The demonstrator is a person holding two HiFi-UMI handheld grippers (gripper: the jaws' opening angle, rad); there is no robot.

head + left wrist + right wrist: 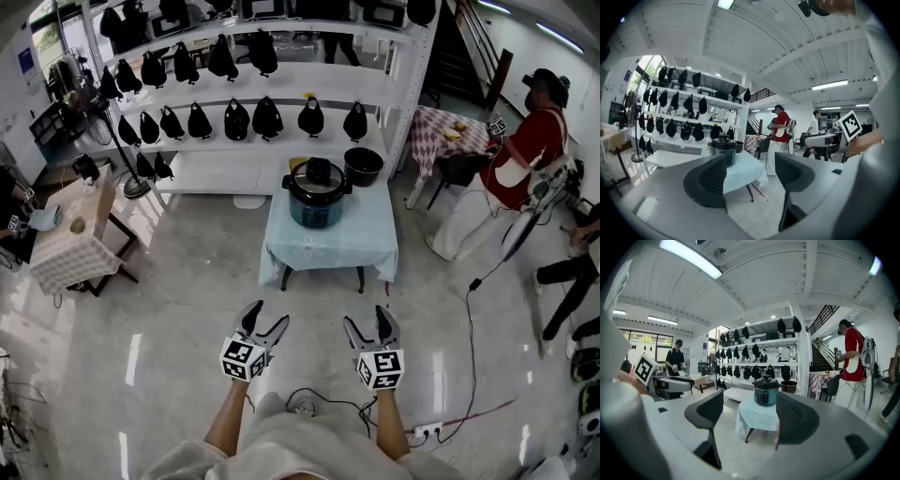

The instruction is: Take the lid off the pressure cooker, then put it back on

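Observation:
The teal pressure cooker (316,197) stands on a small table with a pale blue cloth (328,246), several steps ahead of me. Its lid (318,174), with a black handle, sits on it. The cooker (724,149) shows past the left jaw in the left gripper view. In the right gripper view the cooker (766,390) is centred between the jaws. My left gripper (265,321) and right gripper (369,323) hang side by side over the floor, far short of the table. Both are open with nothing between their jaws.
A black inner pot (363,166) sits behind the cooker. White shelves (234,89) hung with black bags stand beyond the table. A person in red (525,150) stands at the right by a checked table (441,131). A cable and power strip (427,431) lie near my feet.

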